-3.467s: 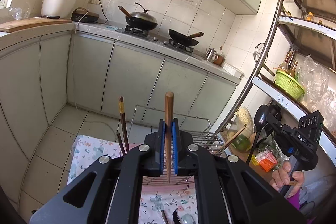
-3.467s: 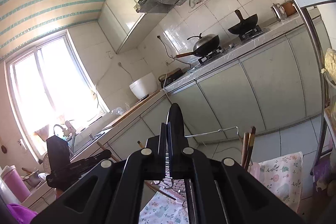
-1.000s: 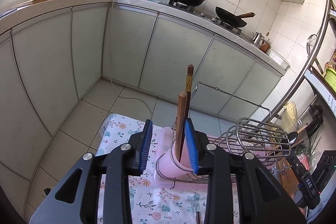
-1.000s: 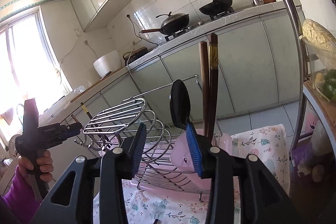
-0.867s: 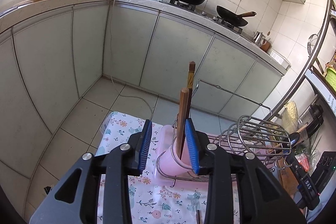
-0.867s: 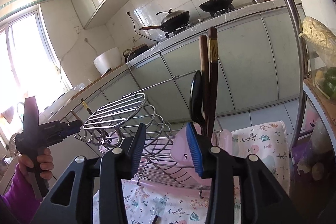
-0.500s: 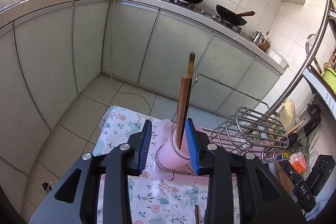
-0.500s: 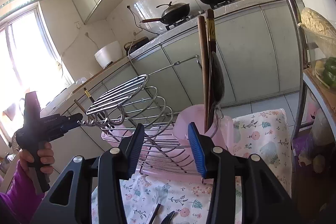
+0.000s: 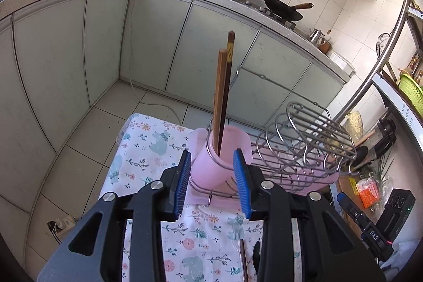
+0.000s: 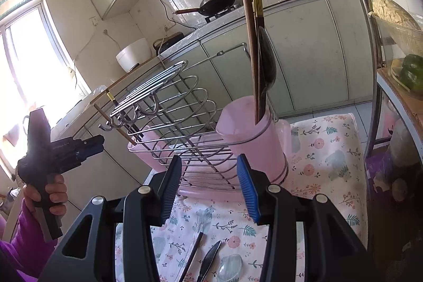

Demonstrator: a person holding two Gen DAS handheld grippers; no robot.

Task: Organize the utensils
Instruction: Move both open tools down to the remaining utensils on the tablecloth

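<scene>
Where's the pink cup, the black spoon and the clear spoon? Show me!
pink cup [image 10: 260, 144], right wrist view, on its front wall below the wire ring.
black spoon [image 10: 267, 62], right wrist view, on its dark bowl sticking up out of the cup.
clear spoon [image 10: 229, 267], right wrist view, on its see-through bowl lying on the flowery cloth.

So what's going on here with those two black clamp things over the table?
A person is sorting utensils with a hand-held gripper in each hand. Both, the left hand-held gripper and the right hand-held gripper, are open and hold nothing. Chopsticks and a black spoon stand in the pink cup on the wire drying rack. More utensils, among them a clear spoon, lie on the floral cloth waiting.
</scene>
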